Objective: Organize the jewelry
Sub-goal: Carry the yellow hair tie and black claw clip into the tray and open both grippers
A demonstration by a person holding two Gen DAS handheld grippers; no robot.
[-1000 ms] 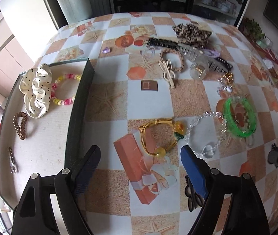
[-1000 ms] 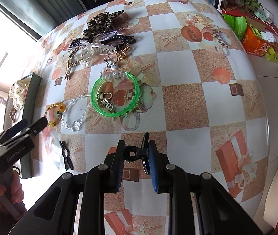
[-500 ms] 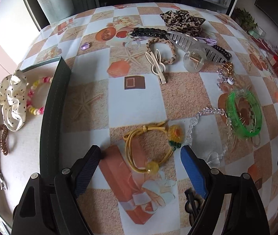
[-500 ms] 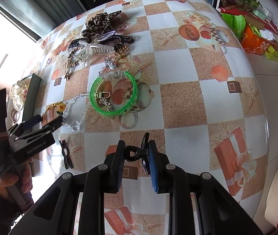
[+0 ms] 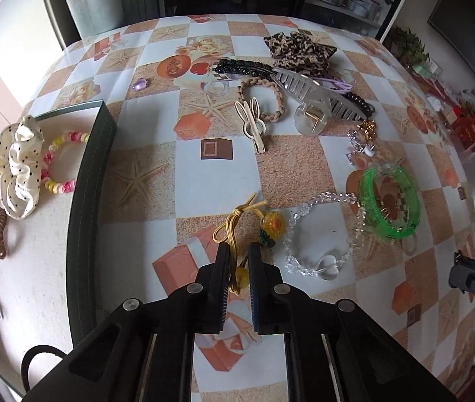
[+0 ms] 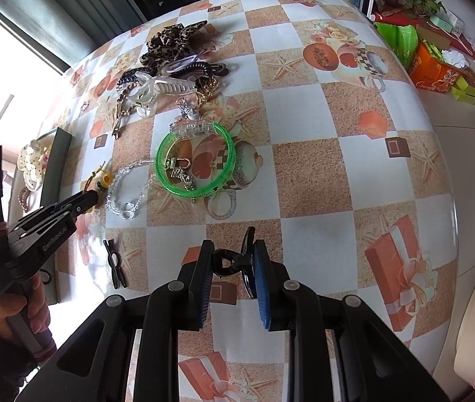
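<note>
Between the just-closed fingers of the left gripper (image 5: 237,261), a yellow cord hair tie (image 5: 237,234) is being pinched for lifting toward the tray (image 5: 80,201) at its left, while a black claw clip (image 6: 234,261) is being clamped by the right gripper (image 6: 232,263).

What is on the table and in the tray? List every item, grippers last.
yellow cord hair tie: 1, yellow with flower charm, between left jaws
clear bead bracelet: 1, transparent, right of hair tie
green bangle: 1, green, table right
rabbit hair clip: 1, cream, table centre
clear claw clip: 1, transparent, far table
leopard scrunchie: 1, brown, far edge
tray: 1, dark rim, left
polka-dot scrunchie: 1, cream, in tray
bead bracelet: 1, pink-yellow, in tray
black claw clip: 1, black, in right jaws
left gripper: closed on hair tie
right gripper: holding claw clip
</note>
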